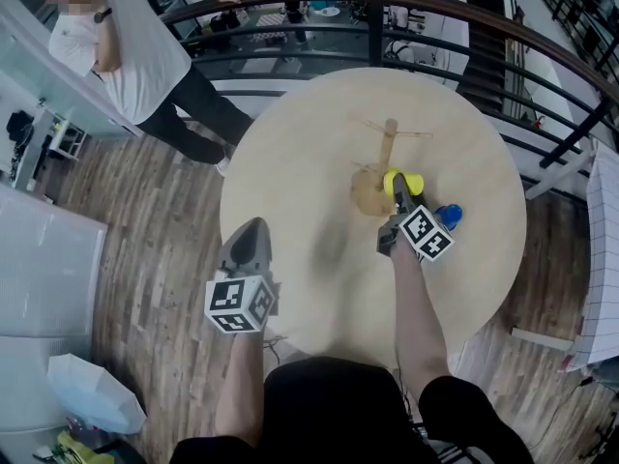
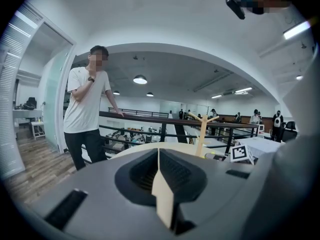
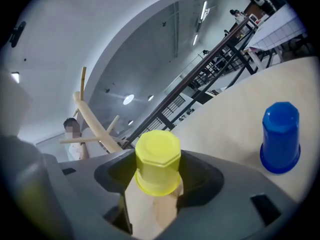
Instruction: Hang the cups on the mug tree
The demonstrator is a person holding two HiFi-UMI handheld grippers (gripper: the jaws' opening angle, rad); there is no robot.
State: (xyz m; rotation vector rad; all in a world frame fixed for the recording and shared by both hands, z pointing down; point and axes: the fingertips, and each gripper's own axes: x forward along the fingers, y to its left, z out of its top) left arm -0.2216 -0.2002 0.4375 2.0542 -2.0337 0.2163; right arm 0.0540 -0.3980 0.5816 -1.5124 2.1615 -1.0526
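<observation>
A wooden mug tree (image 1: 387,151) stands mid-table on the round pale table (image 1: 309,162), with bare pegs. My right gripper (image 1: 399,191) is beside its base, shut on a yellow cup (image 1: 402,181). In the right gripper view that yellow cup (image 3: 157,160) sits bottom-outward between the cream pads (image 3: 150,209), with the tree's pegs (image 3: 92,121) behind on the left. A blue cup (image 1: 448,217) stands upside down on the table right of that gripper, also the blue cup (image 3: 281,136). My left gripper (image 1: 253,228) hovers at the table's left-front edge, pads (image 2: 162,194) pressed together, holding nothing.
A person in a white shirt (image 1: 135,56) stands by the dark curved railing (image 1: 387,8) beyond the table. A white-covered table (image 1: 604,259) is at the right. A white bag (image 1: 92,394) lies on the wooden floor at lower left.
</observation>
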